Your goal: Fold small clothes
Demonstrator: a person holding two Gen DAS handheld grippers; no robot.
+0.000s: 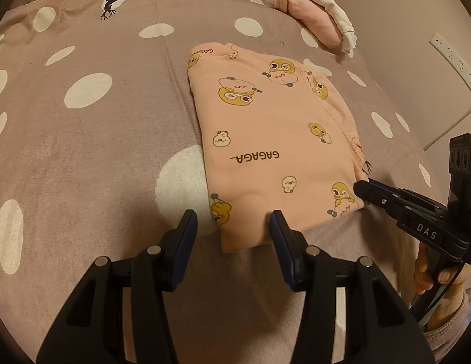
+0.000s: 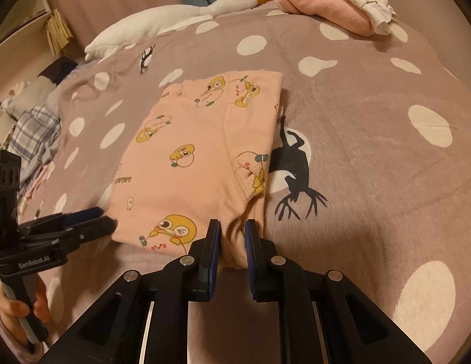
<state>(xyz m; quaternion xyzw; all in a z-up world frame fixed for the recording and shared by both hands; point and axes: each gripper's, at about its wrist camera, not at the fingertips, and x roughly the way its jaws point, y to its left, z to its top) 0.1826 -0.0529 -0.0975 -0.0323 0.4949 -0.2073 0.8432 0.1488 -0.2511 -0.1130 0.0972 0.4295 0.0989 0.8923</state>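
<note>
A small pink garment [image 1: 272,139] printed with yellow cartoon ducks and "GAGAGA" lies folded into a rectangle on the spotted bedspread; it also shows in the right wrist view [image 2: 202,157]. My left gripper [image 1: 234,221] is open, its fingers straddling the garment's near left corner. In the right wrist view it [image 2: 105,221] reaches the same corner from the left. My right gripper [image 2: 232,233] has its jaws partly closed around the garment's near right corner, cloth bunched between them. In the left wrist view it [image 1: 361,186] touches that corner.
The mauve bedspread [image 1: 99,151] with white spots and black deer prints covers the bed. A stack of folded pink and white clothes [image 2: 335,3] lies at the far edge. A white goose plush [image 2: 174,18] lies at the back. More clothes [image 2: 32,139] lie at the left.
</note>
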